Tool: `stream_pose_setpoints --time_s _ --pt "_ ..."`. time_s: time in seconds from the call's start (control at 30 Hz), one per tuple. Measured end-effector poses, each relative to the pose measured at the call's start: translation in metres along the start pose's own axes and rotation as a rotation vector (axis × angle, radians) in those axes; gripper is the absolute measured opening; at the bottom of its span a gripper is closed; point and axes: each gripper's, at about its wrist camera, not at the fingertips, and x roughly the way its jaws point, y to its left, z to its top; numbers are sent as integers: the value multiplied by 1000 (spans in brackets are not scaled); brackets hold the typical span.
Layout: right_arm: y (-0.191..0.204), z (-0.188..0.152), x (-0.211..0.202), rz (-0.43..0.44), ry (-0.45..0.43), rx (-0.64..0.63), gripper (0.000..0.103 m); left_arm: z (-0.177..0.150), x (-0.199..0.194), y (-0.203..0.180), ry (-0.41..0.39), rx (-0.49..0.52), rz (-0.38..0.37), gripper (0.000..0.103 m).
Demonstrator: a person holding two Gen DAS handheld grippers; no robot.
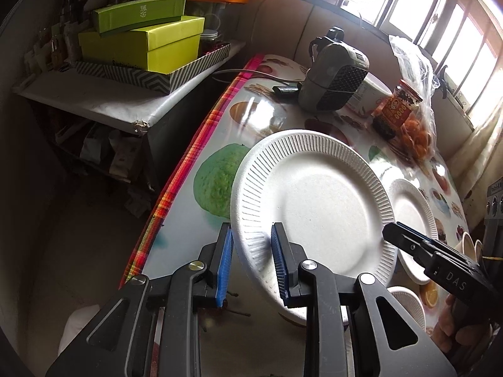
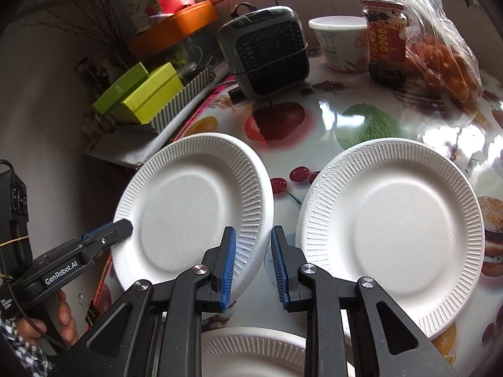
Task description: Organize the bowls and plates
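Hand-held gripper work here is a two-sided carry. The left hand-held gripper (image 1: 251,229) is clamped on the near-left rim of the lifted plate (image 1: 314,207), one blue pad on the ribbed face and one underneath. The right hand-held gripper (image 2: 253,231) is closed on the opposite rim of the same plate.

The tabletop (image 2: 292,157) carries the rest. The lifted plate hangs tilted above its left edge. A second plate (image 2: 399,229) lies flat just beside it toward the right, and a third plate (image 2: 251,348) shows at the near edge beneath the right hand.

The step in hand looks like stacking the lifted plate onto one of the flat ones. To do it well:
- Move both hands together, so the thin rim is neither bent nor twisted.
- Level the plate before lowering it.
- Centre it over the chosen plate so the ribs nest.
- Let go only once it rests there, one side at a time.

The jar (image 2: 385,40) stands toward the far edge, well apart from that path.
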Motion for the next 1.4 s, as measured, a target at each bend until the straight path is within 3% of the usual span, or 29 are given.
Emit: stream_pose_setpoints --time_s 0.73,1.4 --pt "-10 -50 -90 -24 -87 13 23 -43 -50 -42 -32 81 -78 27" --pt "-29 -111 -121 -55 -77 54 23 -97 -60 -66 2 142 -95 27"
